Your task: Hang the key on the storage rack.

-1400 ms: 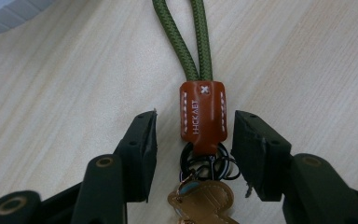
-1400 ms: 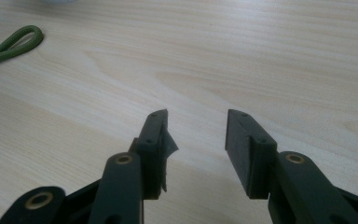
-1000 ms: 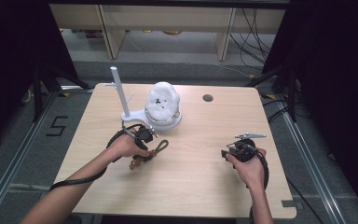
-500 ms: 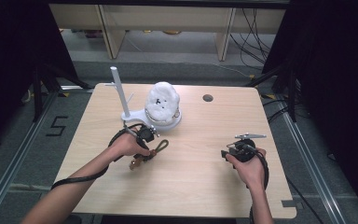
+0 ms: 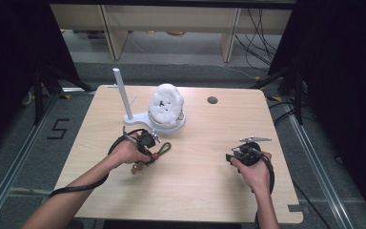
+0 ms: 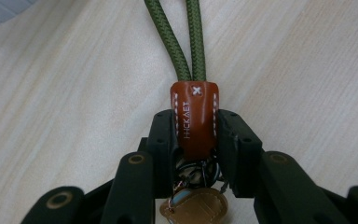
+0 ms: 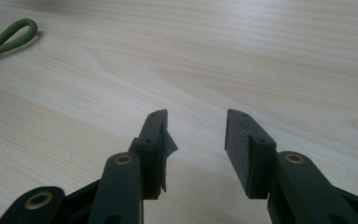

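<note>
A key strap of green cord [image 6: 177, 42] with a brown leather tab [image 6: 195, 119] lies on the wooden table [image 5: 195, 186]. My left gripper [image 6: 195, 122] is shut on the leather tab. Its jaws have just been closing, and both pads now press the tab's sides. A key ring and a tan leather piece [image 6: 196, 207] sit behind the tab between the jaws. From above, the left gripper [image 5: 145, 140] is at centre left, and the cord loop [image 5: 164, 149] trails to its right. My right gripper [image 7: 196, 122] rests open over bare wood, nothing between its pads; from above, the right gripper [image 5: 236, 156] is near the right side.
A white stand [image 5: 124, 95] with an upright post and side pegs stands at the back of the table. A white fluffy lump [image 5: 167, 105] sits on its base. A round cable hole [image 5: 212, 100] lies behind it to the right. Bare wood lies between the two hands.
</note>
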{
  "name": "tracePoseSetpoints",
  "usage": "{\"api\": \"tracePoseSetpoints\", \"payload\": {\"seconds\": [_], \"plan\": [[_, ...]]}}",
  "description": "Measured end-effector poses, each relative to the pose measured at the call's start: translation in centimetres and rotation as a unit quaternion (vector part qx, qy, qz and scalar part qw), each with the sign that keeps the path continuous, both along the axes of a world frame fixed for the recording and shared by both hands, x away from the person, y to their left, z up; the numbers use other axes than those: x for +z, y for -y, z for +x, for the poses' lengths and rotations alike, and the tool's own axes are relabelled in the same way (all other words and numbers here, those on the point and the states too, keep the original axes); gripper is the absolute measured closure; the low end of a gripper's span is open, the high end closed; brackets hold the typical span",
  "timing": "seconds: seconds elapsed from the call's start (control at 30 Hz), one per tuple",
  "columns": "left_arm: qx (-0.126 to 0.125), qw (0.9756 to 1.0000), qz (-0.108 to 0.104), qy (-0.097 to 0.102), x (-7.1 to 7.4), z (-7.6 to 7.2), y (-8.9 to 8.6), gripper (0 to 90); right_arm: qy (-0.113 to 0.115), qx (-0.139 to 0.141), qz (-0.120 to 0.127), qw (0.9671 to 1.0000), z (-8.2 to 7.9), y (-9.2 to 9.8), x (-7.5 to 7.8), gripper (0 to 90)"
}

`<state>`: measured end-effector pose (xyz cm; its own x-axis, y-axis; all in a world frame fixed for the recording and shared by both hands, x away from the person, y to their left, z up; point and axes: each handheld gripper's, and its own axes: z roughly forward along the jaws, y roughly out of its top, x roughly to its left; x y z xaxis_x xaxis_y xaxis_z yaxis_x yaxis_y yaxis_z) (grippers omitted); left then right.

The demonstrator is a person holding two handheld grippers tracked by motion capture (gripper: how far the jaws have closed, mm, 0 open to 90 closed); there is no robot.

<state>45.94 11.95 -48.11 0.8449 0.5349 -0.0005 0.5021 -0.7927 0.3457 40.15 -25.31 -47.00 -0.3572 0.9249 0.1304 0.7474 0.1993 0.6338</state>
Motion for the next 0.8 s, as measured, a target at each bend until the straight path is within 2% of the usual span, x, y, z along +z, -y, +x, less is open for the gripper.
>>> {"api": "tracePoseSetpoints", "payload": {"seconds": [0.13,0.17,0.2,0.23,0.33,0.4,0.53,0.63,0.67,0.7,0.73,0.77,0.8], "plan": [[0.001,0.9999,-0.013,0.008,0.4,-0.4,-0.5,67.7,0.001,0.001,0.000,1.0000,0.0,0.0,0.0,60.1],[0.003,0.9998,-0.018,0.011,0.4,-0.5,-0.7,67.7,-0.006,-0.003,0.004,1.0000,-0.1,-0.1,0.0,60.1],[0.002,0.9996,-0.023,0.017,0.5,-0.6,-0.9,67.7,0.001,0.000,0.002,1.0000,0.0,0.0,0.0,60.0],[0.008,0.9993,-0.031,0.019,0.6,-0.8,-1.0,67.7,-0.001,0.000,0.001,1.0000,0.0,0.0,0.0,60.0],[0.005,0.9986,-0.044,0.029,1.0,-1.2,-1.6,67.7,-0.001,0.001,0.006,1.0000,0.0,0.0,-0.1,60.0],[0.024,0.9961,-0.076,0.036,1.0,-1.8,-1.8,67.7,-0.001,0.001,0.006,1.0000,0.0,0.0,-0.1,60.0],[0.024,0.9943,-0.091,0.051,1.4,-2.3,-3.0,67.7,0.004,0.004,0.002,1.0000,0.1,0.0,-0.2,60.0],[0.026,0.9923,-0.105,0.061,1.7,-2.7,-3.9,67.8,-0.006,-0.004,0.006,1.0000,-0.1,-0.1,0.0,60.0],[0.035,0.9904,-0.117,0.064,1.6,-2.9,-4.1,67.8,-0.006,-0.004,0.006,0.9999,-0.1,-0.1,0.0,60.0],[0.035,0.9901,-0.120,0.064,1.7,-3.1,-4.5,67.8,-0.006,-0.004,0.006,1.0000,-0.1,-0.1,0.0,60.0],[0.046,0.9868,-0.137,0.072,1.5,-3.3,-4.6,67.8,-0.003,-0.003,0.004,1.0000,-0.1,-0.1,0.0,60.0],[0.048,0.9858,-0.141,0.077,1.5,-3.4,-4.9,67.8,0.005,0.003,-0.004,1.0000,0.0,0.1,-0.1,60.0],[0.054,0.9848,-0.145,0.079,1.5,-3.6,-5.2,67.8,0.002,0.000,0.000,1.0000,0.0,0.0,-0.1,60.0]]}}
